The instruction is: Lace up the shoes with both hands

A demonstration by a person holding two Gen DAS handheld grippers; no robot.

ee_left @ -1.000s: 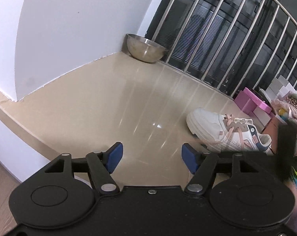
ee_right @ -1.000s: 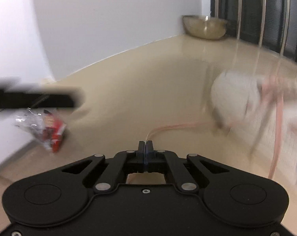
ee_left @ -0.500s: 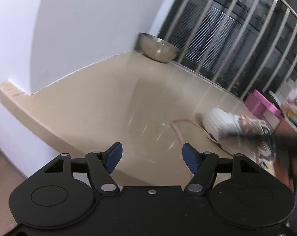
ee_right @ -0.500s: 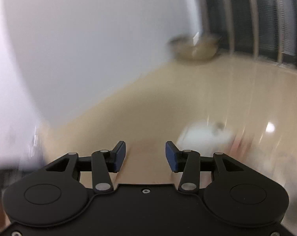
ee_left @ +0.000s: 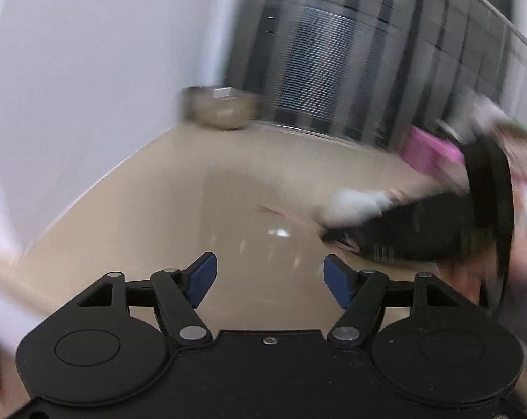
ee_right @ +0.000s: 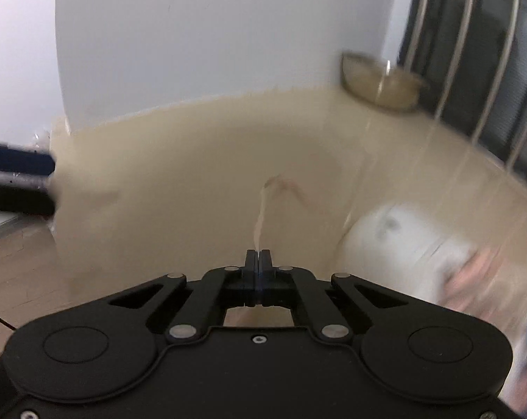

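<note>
Left tongs (ee_left: 266, 276) opening; right tongs (ee_right: 258, 256) clamped.

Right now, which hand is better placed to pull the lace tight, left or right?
Right. The right gripper is shut on the pink lace; the left gripper is opening with nothing between its jaws, away from the shoe.

Shoe (ee_right: 399, 241) sits on the counter (ee_right: 193, 160) at right, its lace (ee_right: 263, 209) trailing left across the surface. Bowl (ee_right: 382, 83) is tucked in the far corner, railing (ee_right: 473, 52) running behind.
</note>
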